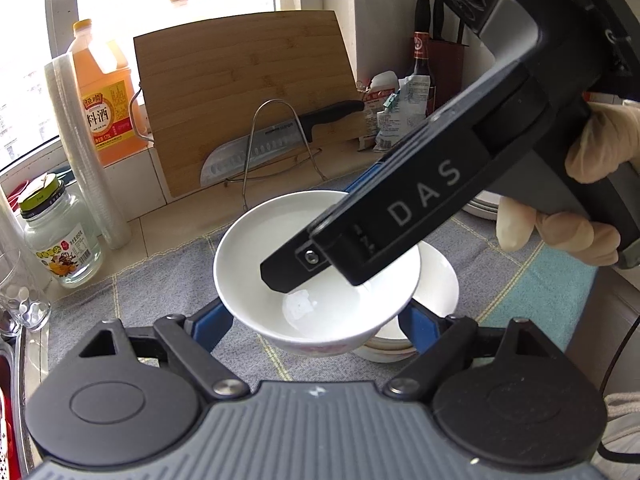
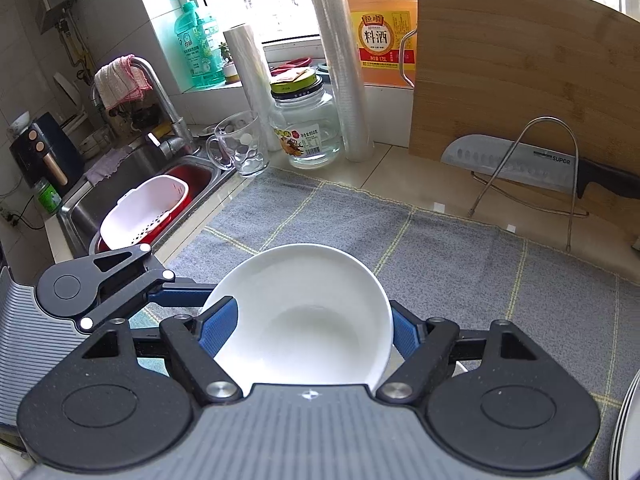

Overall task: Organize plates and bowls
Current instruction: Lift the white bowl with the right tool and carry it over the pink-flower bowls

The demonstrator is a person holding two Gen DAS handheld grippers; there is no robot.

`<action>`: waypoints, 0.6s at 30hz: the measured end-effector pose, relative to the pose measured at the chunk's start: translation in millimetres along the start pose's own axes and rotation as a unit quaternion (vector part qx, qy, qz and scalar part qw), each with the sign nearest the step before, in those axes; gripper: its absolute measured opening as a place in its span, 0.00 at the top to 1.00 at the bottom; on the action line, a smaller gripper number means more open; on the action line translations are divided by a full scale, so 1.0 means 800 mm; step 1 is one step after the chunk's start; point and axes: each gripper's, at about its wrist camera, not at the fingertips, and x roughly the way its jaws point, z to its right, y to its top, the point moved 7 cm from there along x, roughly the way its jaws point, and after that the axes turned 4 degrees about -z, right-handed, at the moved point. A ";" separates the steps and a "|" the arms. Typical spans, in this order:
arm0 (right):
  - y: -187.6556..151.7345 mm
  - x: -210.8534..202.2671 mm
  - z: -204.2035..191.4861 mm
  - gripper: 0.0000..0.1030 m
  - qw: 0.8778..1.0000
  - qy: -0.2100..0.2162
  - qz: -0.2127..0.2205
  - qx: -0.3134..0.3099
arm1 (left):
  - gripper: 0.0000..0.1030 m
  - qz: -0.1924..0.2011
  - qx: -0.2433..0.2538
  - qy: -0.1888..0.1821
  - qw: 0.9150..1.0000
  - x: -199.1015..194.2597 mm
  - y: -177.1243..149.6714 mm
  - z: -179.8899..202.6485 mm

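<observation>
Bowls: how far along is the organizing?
Done: plates sit stacked at the right, and a bowl stack is already nested. In hand: the right gripper grips a tilted white bowl just over that stack, with the left gripper flanking it. Left: seat this bowl on the stack.

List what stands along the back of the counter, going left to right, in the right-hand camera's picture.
Green soap bottle → roll of plastic wrap → glass jar → stack of clear cups → orange cooking wine bottle → bamboo cutting board.
</observation>
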 end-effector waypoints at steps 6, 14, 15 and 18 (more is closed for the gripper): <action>-0.015 -0.020 0.015 0.19 1.000 -0.018 0.010 0.017 | 0.14 0.006 0.013 -0.019 1.000 0.006 0.009 0.021; -0.035 -0.038 0.036 0.19 0.998 -0.038 0.019 0.041 | 0.14 0.004 0.029 -0.039 0.999 0.019 0.015 0.043; -0.037 -0.038 0.038 0.19 0.998 -0.039 0.018 0.044 | 0.14 0.004 0.031 -0.040 0.999 0.020 0.015 0.045; -0.043 -0.038 0.045 0.19 0.997 -0.042 0.019 0.054 | 0.14 0.001 0.033 -0.045 0.998 0.026 0.014 0.050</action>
